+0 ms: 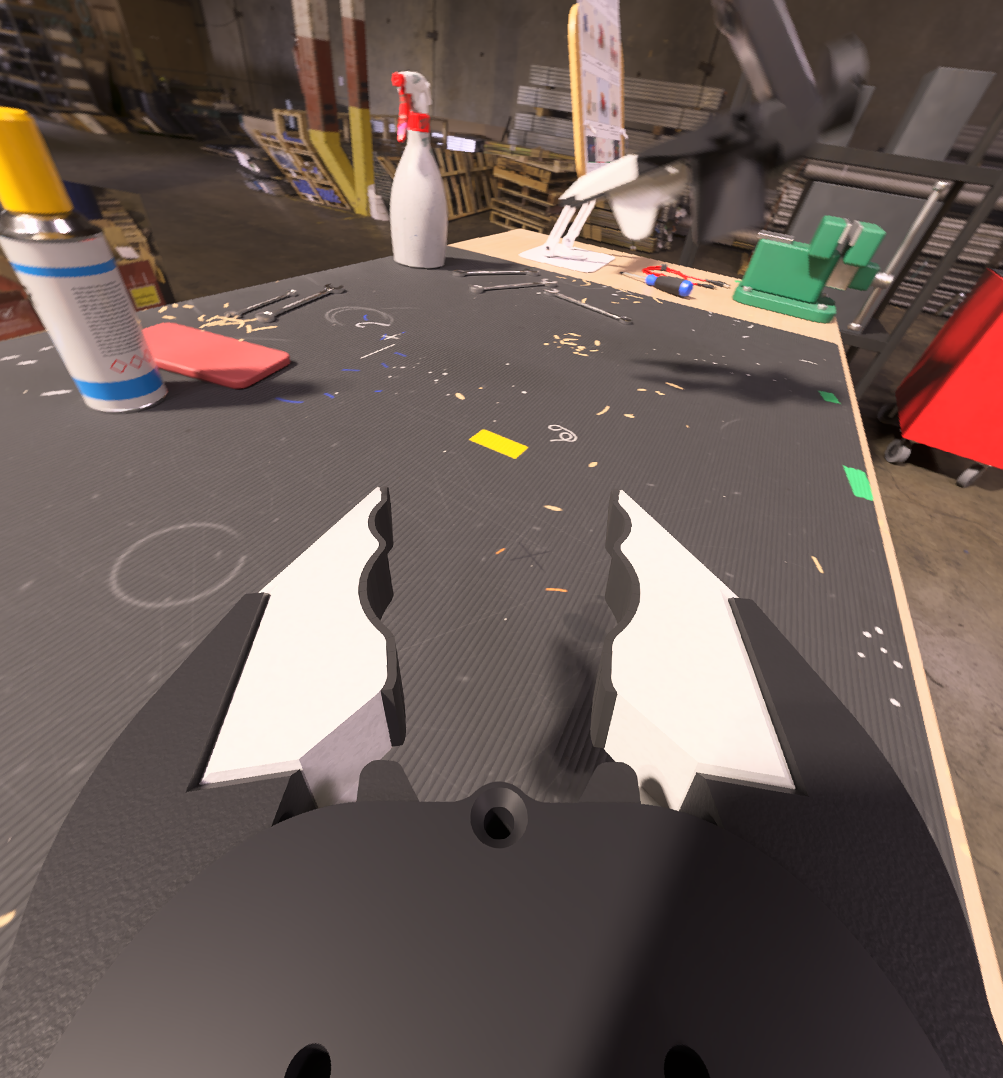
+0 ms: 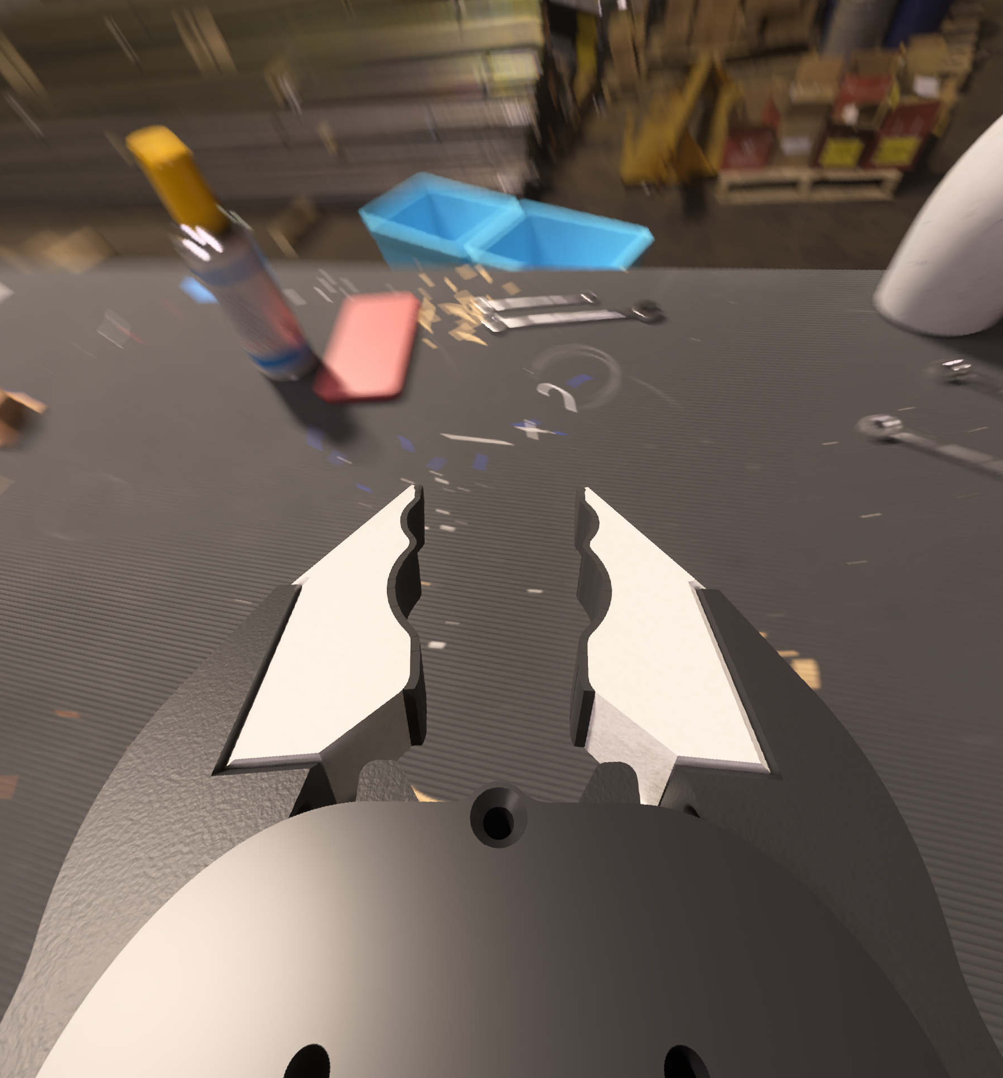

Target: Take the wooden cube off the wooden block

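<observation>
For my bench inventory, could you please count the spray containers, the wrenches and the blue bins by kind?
Spray containers: 2, a spray can and a spray bottle
Wrenches: 5
Blue bins: 2
Total: 9

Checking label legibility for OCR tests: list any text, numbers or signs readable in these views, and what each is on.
I won't transcribe writing; these things carry it:
Spray can: fine print on its white label, too small to read.
Upright board: printed sheets, too small to read.
Chalk scribbles on the table: legible hand-drawn marks.
Right wrist view: too blurred to read anything.
</observation>
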You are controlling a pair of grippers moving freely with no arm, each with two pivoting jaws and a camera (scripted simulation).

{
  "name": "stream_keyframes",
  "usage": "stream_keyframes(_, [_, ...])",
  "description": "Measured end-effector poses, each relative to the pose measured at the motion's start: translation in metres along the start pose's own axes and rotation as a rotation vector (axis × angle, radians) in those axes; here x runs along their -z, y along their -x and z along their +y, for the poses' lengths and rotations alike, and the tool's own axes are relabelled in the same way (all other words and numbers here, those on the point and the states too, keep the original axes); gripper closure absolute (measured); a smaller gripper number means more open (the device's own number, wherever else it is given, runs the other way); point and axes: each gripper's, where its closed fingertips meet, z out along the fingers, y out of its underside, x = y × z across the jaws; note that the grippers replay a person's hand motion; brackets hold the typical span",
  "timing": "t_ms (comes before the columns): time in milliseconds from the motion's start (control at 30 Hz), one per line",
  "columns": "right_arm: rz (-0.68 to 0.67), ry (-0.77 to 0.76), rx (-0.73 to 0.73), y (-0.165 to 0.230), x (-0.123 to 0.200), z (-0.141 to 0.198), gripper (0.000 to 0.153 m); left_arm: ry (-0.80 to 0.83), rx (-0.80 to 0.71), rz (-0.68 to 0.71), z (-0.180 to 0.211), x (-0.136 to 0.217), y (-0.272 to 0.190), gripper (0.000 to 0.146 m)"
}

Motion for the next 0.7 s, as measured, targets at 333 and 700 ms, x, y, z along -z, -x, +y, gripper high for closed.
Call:
stream_keyframes(333, [0.216, -0.273, -0.024, 0.011, 0.073, 0.099, 0.106, 0.123, 0.092, -0.115, 0.017, 0.0, 0.031, 0.084])
stream_keyframes(700, [0.183, -0.236, 0.006, 0.016, 0.062, 0.105, 0.1, 0.279, 0.28, -0.538, -0.005, 0.043, 0.138, 0.077])
